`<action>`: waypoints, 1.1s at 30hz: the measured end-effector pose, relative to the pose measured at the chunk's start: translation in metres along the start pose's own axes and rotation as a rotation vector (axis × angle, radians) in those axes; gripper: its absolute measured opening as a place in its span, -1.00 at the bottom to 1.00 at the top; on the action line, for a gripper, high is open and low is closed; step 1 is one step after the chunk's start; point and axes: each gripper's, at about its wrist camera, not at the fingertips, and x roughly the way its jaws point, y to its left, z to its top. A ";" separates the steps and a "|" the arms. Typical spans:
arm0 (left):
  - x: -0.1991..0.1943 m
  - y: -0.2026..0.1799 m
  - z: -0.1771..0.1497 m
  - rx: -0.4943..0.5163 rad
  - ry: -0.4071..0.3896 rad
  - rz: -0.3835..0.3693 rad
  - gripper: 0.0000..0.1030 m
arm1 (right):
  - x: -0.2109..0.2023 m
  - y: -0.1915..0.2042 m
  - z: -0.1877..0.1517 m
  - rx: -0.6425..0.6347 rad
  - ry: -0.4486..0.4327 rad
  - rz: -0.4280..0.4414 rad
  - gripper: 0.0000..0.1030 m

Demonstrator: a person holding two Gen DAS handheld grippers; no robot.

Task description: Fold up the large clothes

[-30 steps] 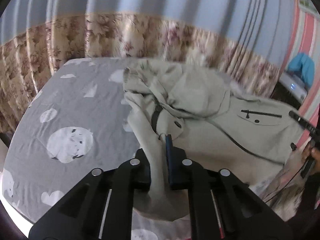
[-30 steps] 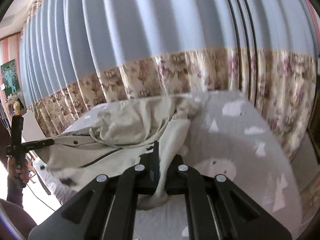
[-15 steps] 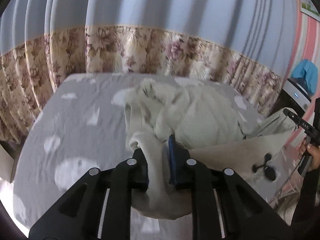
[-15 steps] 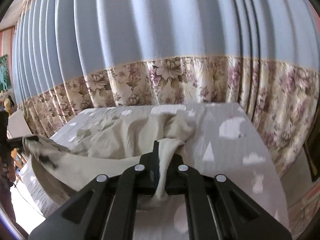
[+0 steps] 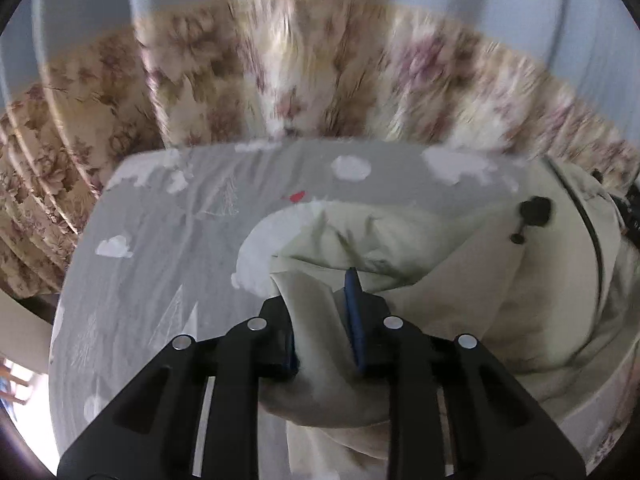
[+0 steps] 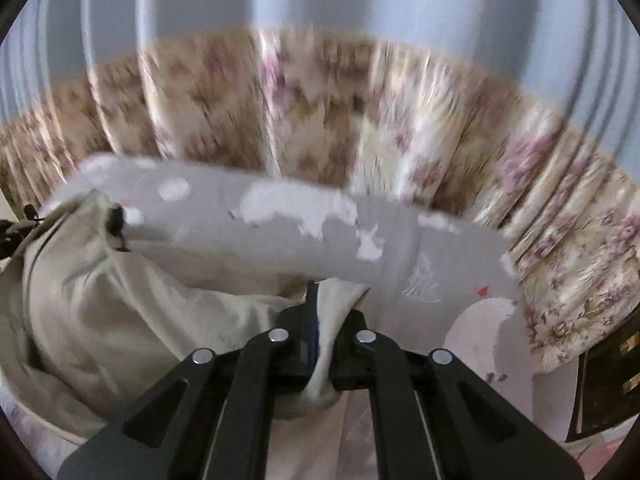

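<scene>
Left wrist view: left tongs (image 5: 325,312) are pointing down toward the bed (image 5: 168,248), and their jaws are opening with a fold of the beige jacket (image 5: 460,300) still lying between them; the blue pad at 1 o'clock is standing clear of the cloth, so the grip is loosening, not pressing. Jacket bulk is lying from 12 to 4 o'clock of these tongs, bunched on the grey printed bedsheet, with a black cord toggle (image 5: 534,210) showing at 2 o'clock.

Right wrist view: right tongs (image 6: 325,320) are clamping tight on another fold of the jacket (image 6: 120,300), cloth pinched flat between the pads. Jacket bulk here is spreading from 8 to 11 o'clock. Floral curtain (image 6: 320,112) is blurring heavily at 12 o'clock in both views.

Judgement: the step in hand is laying the carried edge down across the body of the garment.

Notes for doing it well:
- both corners should be landing level with each other, otherwise the fold line is skewing
- right side is probably needing to let go close to the sheet, not above it
- cloth may be snagging on the left pads; drawing straight back should be freeing it
- bunching at 12 o'clock is likely needing smoothing afterward
</scene>
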 end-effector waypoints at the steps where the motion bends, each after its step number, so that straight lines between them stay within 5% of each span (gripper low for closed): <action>1: 0.016 0.002 0.003 -0.004 0.026 0.005 -0.54 | 0.018 -0.001 -0.002 0.005 0.041 0.004 -0.93; 6: 0.074 0.007 0.009 -0.002 0.129 -0.007 -0.44 | 0.083 -0.012 -0.021 0.086 0.179 0.104 -0.93; 10: 0.066 0.011 0.012 -0.012 0.134 -0.031 -0.30 | 0.059 -0.039 -0.020 0.213 0.136 0.239 -0.76; 11: 0.058 0.015 0.014 -0.018 0.123 -0.041 -0.13 | 0.051 -0.045 -0.018 0.240 0.122 0.264 -0.72; 13: 0.042 0.021 0.017 -0.037 0.090 -0.076 0.26 | 0.032 -0.058 -0.016 0.295 0.084 0.347 -0.24; 14: 0.030 0.026 0.020 -0.043 0.048 -0.064 0.70 | 0.025 -0.062 -0.014 0.317 0.072 0.388 -0.18; 15: 0.024 0.029 0.024 -0.041 0.008 -0.009 0.93 | 0.017 -0.069 -0.015 0.347 0.056 0.428 0.02; 16: 0.012 0.034 0.028 -0.030 -0.061 0.096 0.94 | 0.013 -0.071 -0.013 0.359 0.046 0.437 0.17; 21: -0.007 0.059 0.033 -0.065 -0.102 0.150 0.94 | -0.010 -0.087 -0.014 0.376 -0.035 0.300 0.42; 25: -0.013 0.055 0.010 0.006 -0.117 0.227 0.94 | -0.033 -0.075 -0.026 0.184 -0.122 0.022 0.42; 33: -0.024 0.006 -0.055 0.228 -0.110 0.090 0.94 | -0.048 -0.001 -0.081 -0.165 -0.054 0.152 0.41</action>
